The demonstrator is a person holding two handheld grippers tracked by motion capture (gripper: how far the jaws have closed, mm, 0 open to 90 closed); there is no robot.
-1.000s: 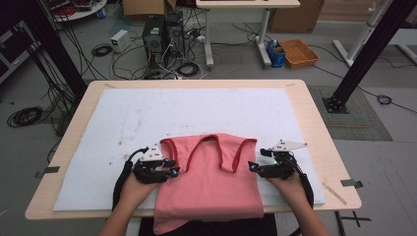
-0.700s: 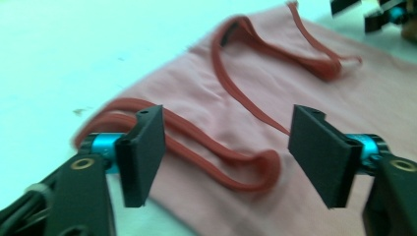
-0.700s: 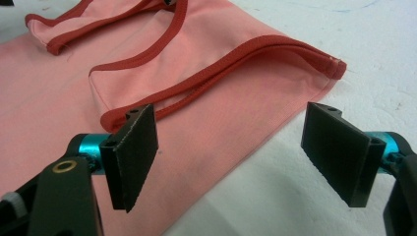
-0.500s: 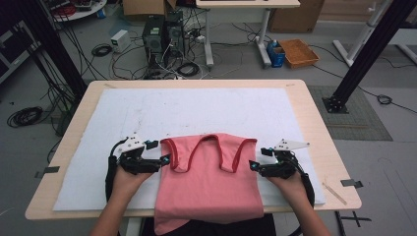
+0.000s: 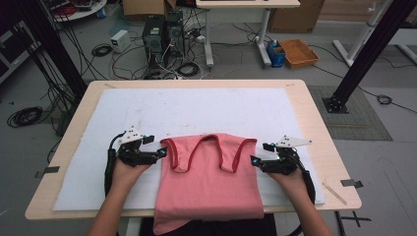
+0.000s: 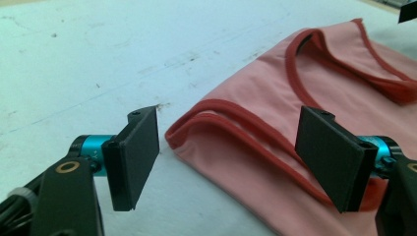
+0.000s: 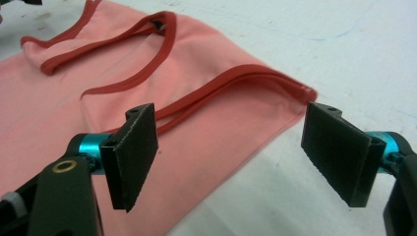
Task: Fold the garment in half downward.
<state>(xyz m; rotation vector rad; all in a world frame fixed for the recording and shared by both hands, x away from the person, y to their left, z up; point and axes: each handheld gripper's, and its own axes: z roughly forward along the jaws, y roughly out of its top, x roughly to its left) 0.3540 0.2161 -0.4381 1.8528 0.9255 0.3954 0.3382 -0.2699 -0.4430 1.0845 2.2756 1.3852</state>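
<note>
A pink tank top (image 5: 210,177) lies flat on the white mat (image 5: 88,162) over the tabletop, hem hanging off the near edge. The left gripper (image 5: 161,153) and right gripper (image 5: 254,160) flank its shoulder corners, fingers wide apart and holding nothing (a pre-grasp pose, seemingly). Next, each must slide over a corner and pinch both layers.

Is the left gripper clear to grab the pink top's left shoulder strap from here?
Probably yes. The left gripper has its jaws open, the strap corner of the pink top lies flat just ahead between them, nothing in between.
</note>
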